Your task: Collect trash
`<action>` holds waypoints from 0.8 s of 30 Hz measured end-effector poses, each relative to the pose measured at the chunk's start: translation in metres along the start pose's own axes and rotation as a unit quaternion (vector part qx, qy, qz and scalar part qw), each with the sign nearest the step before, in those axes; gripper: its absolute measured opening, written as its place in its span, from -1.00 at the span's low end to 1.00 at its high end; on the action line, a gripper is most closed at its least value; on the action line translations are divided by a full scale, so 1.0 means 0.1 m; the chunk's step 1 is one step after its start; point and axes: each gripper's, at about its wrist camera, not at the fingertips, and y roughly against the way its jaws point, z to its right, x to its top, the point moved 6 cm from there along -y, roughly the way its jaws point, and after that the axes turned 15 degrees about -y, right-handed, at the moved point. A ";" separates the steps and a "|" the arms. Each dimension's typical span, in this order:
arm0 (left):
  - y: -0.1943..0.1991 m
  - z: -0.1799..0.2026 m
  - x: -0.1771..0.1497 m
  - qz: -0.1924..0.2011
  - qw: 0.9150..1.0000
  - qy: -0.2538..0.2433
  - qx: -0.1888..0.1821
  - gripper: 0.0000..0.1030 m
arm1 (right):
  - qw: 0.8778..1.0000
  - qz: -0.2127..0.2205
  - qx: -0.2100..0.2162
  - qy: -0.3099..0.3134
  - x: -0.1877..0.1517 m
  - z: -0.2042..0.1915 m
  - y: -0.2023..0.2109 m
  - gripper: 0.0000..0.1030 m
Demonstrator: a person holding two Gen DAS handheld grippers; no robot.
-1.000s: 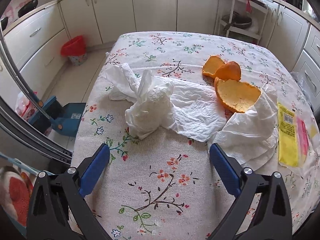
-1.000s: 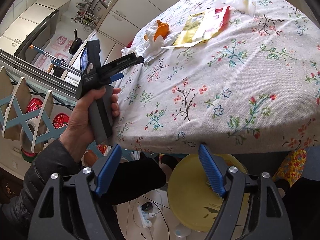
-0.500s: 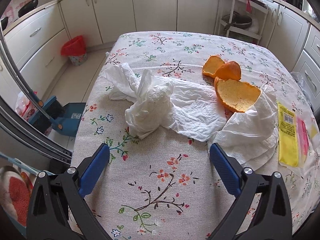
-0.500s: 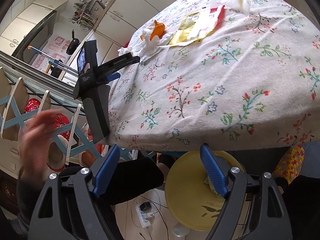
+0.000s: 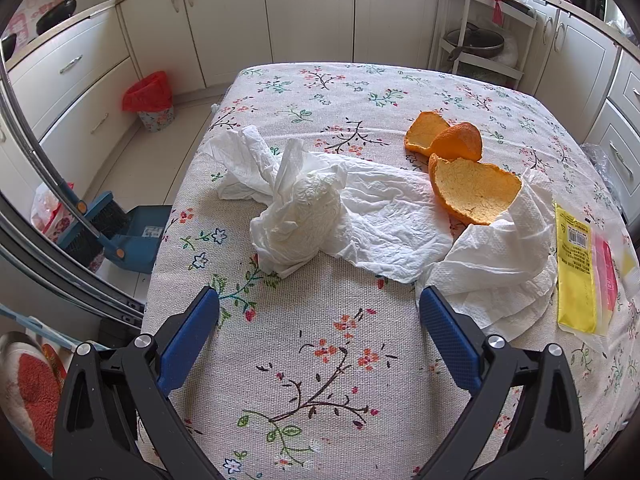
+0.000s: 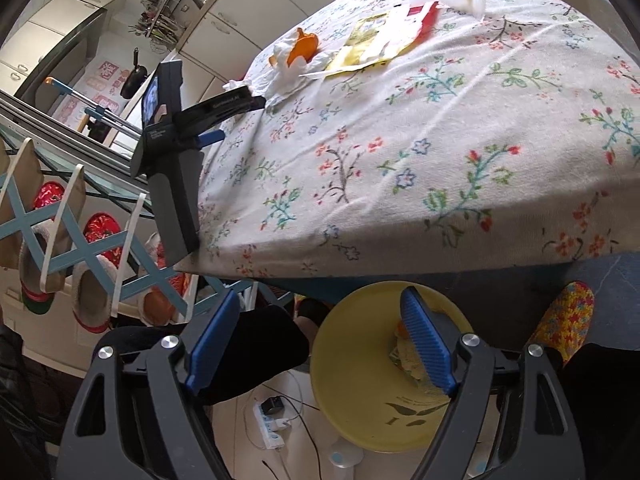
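Your hand has let go of the left gripper (image 5: 318, 308); it rests wide and empty before the crumpled tissues (image 5: 298, 216). The right gripper (image 6: 316, 338) hovers open above the yellow bin (image 6: 360, 380).

We see a kitchen: cream cabinets (image 5: 312, 12) line the walls, pale tiled floor (image 5: 132, 160), daylight throughout. A white tiered rack (image 5: 480, 40) stands in the corner; a blue rack (image 6: 72, 248) holds slippers by the sliding-door rail (image 5: 52, 240).
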 end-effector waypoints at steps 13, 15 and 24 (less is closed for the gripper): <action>0.00 0.00 0.00 0.000 1.000 0.000 0.000 0.86 | 1.000 0.010 -0.013 -0.001 0.01 0.05 0.02 0.54; 0.00 0.00 0.00 0.000 1.000 0.000 0.000 0.86 | 1.000 0.015 -0.013 0.004 0.02 0.02 0.03 0.54; 0.00 0.00 0.00 0.000 1.000 0.000 0.000 0.86 | 0.995 0.077 -0.018 0.061 0.03 -0.18 0.24 0.58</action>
